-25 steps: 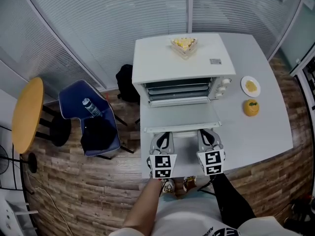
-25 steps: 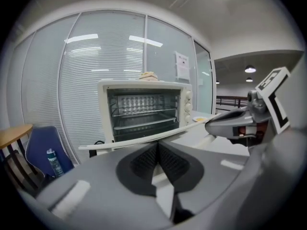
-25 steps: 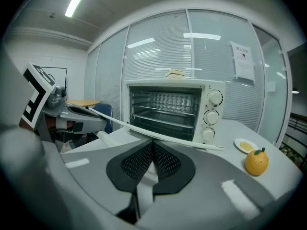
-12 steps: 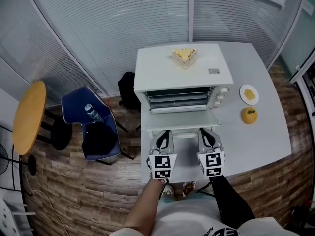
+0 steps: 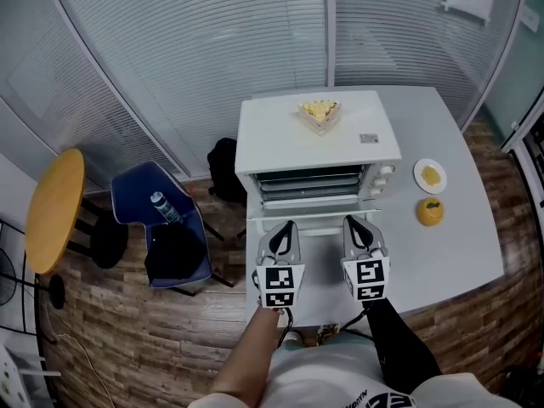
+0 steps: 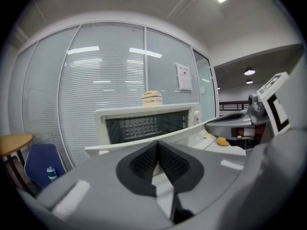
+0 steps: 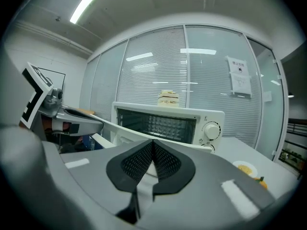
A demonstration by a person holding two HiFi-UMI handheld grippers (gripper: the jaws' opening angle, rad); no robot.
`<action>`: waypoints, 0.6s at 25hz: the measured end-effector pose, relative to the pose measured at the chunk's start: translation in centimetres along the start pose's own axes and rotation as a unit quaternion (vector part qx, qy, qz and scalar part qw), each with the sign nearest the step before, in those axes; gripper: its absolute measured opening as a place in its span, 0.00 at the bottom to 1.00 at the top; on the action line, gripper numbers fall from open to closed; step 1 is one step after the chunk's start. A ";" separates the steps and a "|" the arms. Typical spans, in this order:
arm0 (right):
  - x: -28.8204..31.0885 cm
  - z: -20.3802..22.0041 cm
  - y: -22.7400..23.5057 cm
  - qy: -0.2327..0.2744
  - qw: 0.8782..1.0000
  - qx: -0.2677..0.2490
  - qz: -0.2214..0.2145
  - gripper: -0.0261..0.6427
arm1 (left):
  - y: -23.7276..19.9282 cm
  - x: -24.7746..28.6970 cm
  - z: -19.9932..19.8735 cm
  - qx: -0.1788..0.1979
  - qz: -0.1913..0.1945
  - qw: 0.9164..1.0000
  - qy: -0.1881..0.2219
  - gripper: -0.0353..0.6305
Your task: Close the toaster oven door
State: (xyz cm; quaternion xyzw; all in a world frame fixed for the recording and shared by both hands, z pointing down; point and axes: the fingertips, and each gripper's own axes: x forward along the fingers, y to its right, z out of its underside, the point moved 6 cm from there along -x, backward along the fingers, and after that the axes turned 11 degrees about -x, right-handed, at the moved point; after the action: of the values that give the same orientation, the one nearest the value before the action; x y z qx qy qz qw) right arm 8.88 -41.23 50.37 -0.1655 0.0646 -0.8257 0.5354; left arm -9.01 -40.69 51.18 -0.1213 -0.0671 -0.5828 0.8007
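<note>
A white toaster oven (image 5: pixel 319 143) stands on the white table (image 5: pixel 450 253), with its door (image 5: pixel 314 222) hanging partly open and tilted up toward me. My left gripper (image 5: pixel 287 228) and right gripper (image 5: pixel 355 223) sit side by side at the door's front edge, both shut with nothing between the pads. In the left gripper view the door edge (image 6: pixel 144 142) runs just above my left gripper (image 6: pixel 157 150), and the oven's rack shows behind it. In the right gripper view the oven (image 7: pixel 168 121) and its knob (image 7: pixel 211 130) lie beyond my right gripper (image 7: pixel 152 150).
A sandwich (image 5: pixel 319 111) rests on the oven's top. A small plate (image 5: pixel 430 175) of yellow food and an orange (image 5: pixel 429 212) lie to the right. Left of the table are a blue chair (image 5: pixel 161 228) with a bottle, a black bag (image 5: pixel 223 164) and a round yellow table (image 5: pixel 53 211).
The door has swung up from nearly flat and looks much shorter. Both grippers have moved forward with its front edge toward the oven.
</note>
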 end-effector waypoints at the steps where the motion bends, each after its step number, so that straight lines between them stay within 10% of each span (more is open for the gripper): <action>1: 0.3 -0.3 0.2 0.003 1.000 -0.003 0.001 0.04 | -0.1 0.2 -0.4 -0.001 0.000 1.000 0.003 0.14; 15: 4.6 -3.8 3.2 0.047 0.999 0.003 0.001 0.04 | -1.8 4.5 -5.2 0.007 0.002 1.000 0.028 0.14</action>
State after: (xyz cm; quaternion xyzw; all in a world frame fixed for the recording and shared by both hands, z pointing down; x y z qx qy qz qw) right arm 8.67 -47.00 46.79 -0.1251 0.0875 -0.8320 0.5334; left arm -9.49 -46.77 47.46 -0.0994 -0.0481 -0.5839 0.8043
